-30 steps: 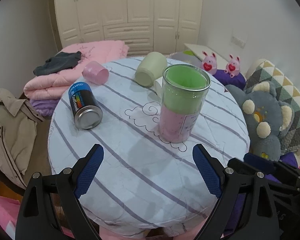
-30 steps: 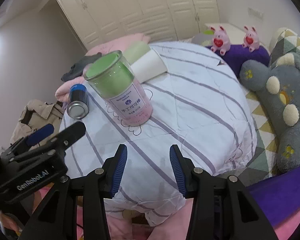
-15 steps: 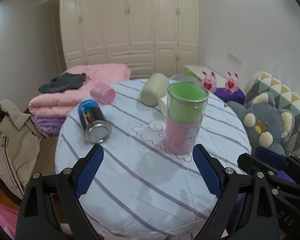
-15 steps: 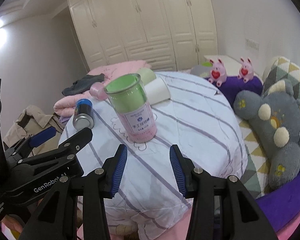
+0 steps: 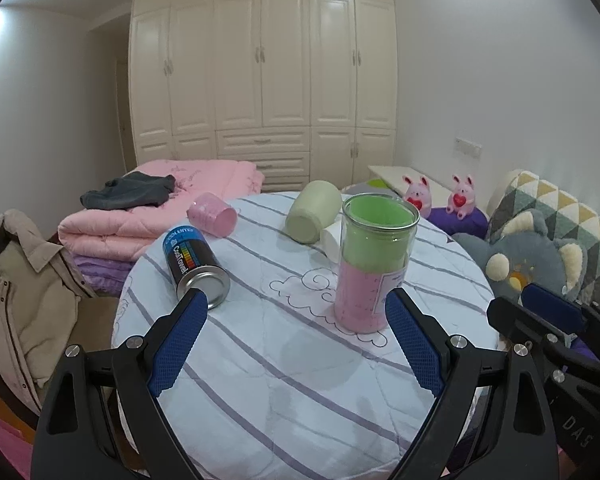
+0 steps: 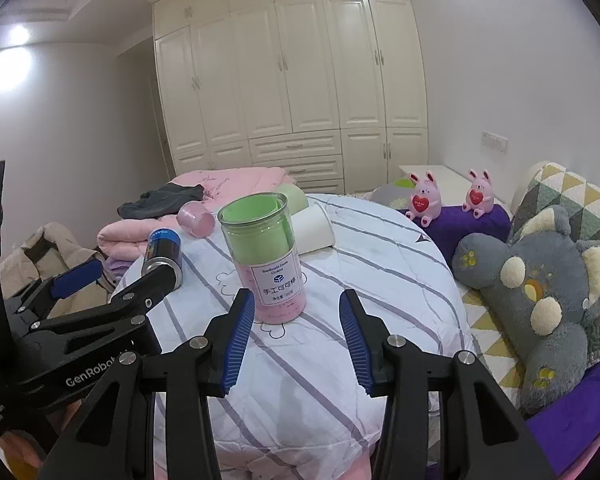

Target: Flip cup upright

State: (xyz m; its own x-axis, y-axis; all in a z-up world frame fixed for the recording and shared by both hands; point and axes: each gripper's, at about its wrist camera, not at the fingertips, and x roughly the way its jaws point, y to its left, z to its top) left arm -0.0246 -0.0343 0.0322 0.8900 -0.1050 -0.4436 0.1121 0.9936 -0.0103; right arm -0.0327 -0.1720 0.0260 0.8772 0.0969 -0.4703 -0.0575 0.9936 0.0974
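A clear jar (image 5: 374, 264) with green and pink filling stands upright in the middle of the round table (image 5: 292, 360); it also shows in the right wrist view (image 6: 266, 256). Behind it three cups lie on their sides: pink (image 5: 212, 220), pale green (image 5: 313, 217) and white (image 6: 312, 230). A blue and black can (image 5: 194, 266) lies on its side at the left. My left gripper (image 5: 296, 312) is open and empty at the near edge. My right gripper (image 6: 296, 308) is open and empty in front of the jar.
Folded pink quilts (image 5: 160, 204) with dark clothes lie behind the table. A beige jacket (image 5: 16, 292) hangs at the left. A grey plush toy (image 6: 540, 288) and two pink bunnies (image 6: 424, 196) sit at the right. White wardrobes line the back wall.
Both grippers have drawn back and tilted up from the table, so the jar and cups look smaller and lower. The jaws have not changed. Nothing on the table has moved.
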